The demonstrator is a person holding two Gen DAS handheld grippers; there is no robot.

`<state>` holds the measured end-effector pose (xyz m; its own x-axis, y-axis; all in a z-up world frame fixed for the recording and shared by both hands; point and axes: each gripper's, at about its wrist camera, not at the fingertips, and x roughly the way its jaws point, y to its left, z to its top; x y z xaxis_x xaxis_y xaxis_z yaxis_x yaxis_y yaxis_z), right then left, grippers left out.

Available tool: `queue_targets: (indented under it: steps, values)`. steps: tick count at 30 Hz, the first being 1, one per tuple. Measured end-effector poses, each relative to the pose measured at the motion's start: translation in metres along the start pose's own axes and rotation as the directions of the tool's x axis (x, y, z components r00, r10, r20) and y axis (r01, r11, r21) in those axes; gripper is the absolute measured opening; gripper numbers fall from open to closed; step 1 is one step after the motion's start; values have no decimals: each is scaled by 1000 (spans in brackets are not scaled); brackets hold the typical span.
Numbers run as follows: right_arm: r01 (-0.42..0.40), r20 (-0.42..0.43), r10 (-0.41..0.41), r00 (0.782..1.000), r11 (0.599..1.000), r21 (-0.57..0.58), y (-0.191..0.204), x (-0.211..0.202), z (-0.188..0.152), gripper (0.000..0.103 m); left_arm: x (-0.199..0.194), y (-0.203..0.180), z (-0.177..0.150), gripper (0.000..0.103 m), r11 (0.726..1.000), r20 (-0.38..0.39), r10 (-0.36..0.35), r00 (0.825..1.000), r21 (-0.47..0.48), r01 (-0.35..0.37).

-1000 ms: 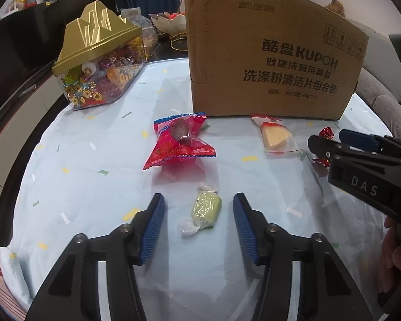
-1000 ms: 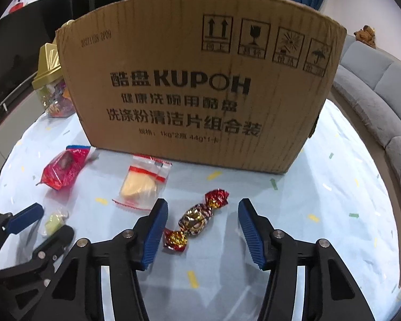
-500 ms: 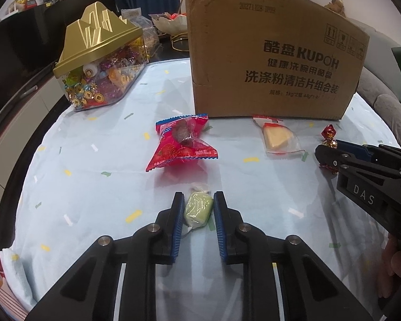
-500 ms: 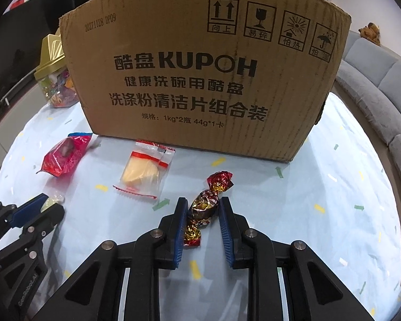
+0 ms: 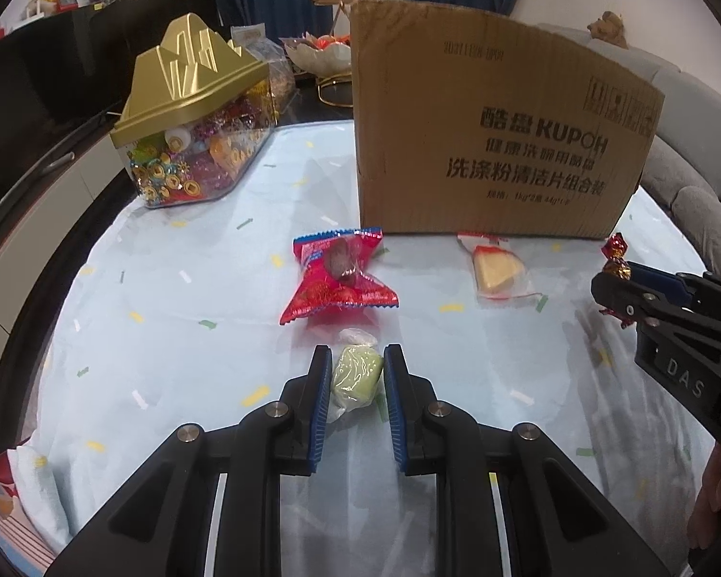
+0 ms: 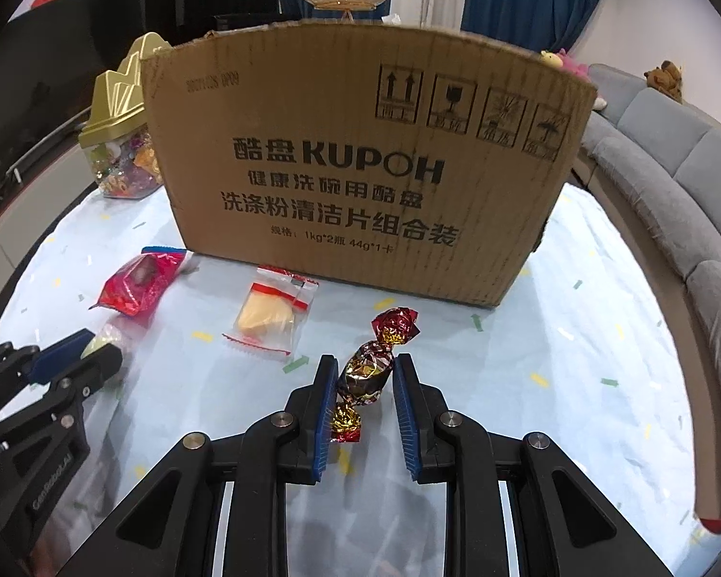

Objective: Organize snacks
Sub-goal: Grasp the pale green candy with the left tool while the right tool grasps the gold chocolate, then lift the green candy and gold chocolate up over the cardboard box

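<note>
even indoor light, fisheye-warped edges

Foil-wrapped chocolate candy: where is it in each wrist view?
Left wrist: foil-wrapped chocolate candy at the far right edge, pinched in the right gripper.
Right wrist: same candy at lower centre, between that gripper's blue pads.
Shared landmark: KUPOH cardboard box, behind the candy in both.

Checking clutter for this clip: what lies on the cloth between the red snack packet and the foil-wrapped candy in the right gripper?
The clear packet with a yellow snack lies between the red snack packet and the foil-wrapped candy, shown in the right wrist view.
</note>
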<state>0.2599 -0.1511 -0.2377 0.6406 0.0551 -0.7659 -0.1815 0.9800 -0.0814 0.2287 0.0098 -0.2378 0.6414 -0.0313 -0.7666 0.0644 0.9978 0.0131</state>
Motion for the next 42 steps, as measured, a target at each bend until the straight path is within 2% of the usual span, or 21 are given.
queue_targets:
  steps: [14,26,42]
  values:
    - [5,22,-4,1000,1000,-2,7,-32,14,25,-30,3,8,22,1000,47,15,999,-14,-14]
    - [5,56,-5,998,1000,11,3,-67,24,25,-55,1,19,22,999,44,14,999,-29,-13]
    - [-12,110,9,994,1000,19,-10,-103,54,25,-82,-7,60,22,998,73,31,997,-48,-27]
